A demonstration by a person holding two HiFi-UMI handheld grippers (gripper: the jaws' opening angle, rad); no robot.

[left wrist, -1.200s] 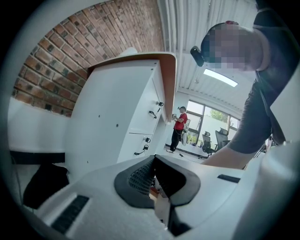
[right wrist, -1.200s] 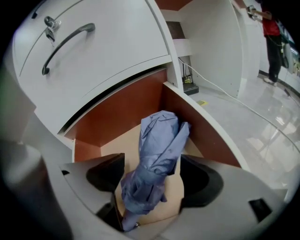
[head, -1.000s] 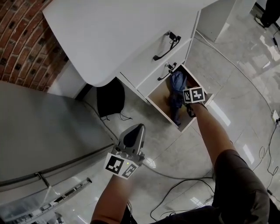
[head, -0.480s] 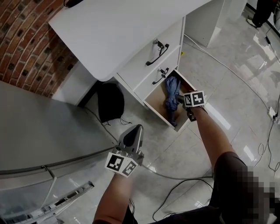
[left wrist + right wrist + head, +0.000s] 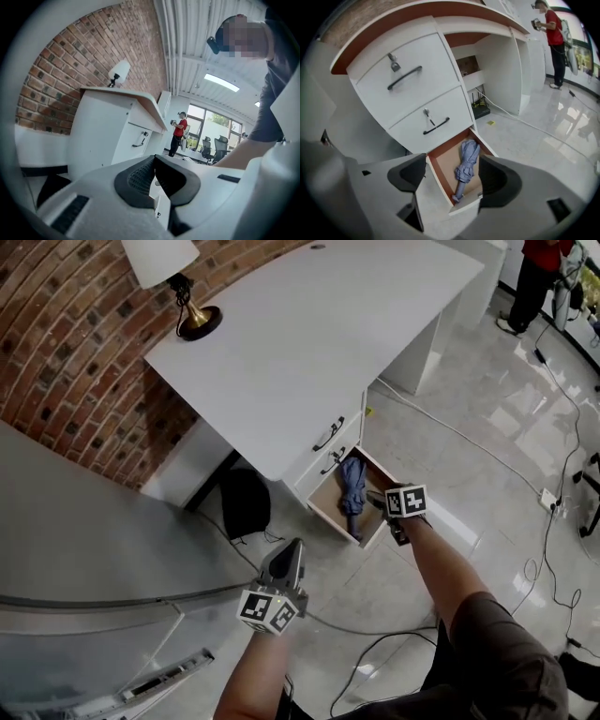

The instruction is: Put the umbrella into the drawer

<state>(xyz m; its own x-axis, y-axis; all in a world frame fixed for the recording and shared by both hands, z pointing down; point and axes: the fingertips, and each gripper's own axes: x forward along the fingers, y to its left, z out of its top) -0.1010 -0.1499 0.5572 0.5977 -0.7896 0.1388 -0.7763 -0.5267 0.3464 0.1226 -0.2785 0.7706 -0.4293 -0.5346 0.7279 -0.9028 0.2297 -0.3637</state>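
- The umbrella (image 5: 464, 168), folded and grey-blue, lies lengthwise inside the open bottom drawer (image 5: 437, 177), its narrow end toward the drawer's front edge.
- In the head view the umbrella (image 5: 352, 491) shows in the same pulled-out drawer (image 5: 322, 509), under the white desk (image 5: 309, 343).
- The right gripper (image 5: 453, 168) hangs over the drawer's front with its jaws wide apart and nothing between them; it does not touch the umbrella.
- In the head view the right gripper (image 5: 384, 512) sits just beside the drawer's outer corner, and its cube carries black-and-white square markers.
- The left gripper (image 5: 154, 173) has its jaws pressed together and holds nothing.
- The left gripper (image 5: 287, 557) is held over the floor, well apart from the drawer; its cube bears the same kind of square markers.
- Above the open drawer are two closed drawers, each with a dark handle (image 5: 405, 77).
- A lamp (image 5: 178, 277) stands on the desk near the brick wall (image 5: 75, 352).
- A black bag (image 5: 246, 502) sits on the floor under the desk.
- A person in a red top (image 5: 553, 33) stands across the room.
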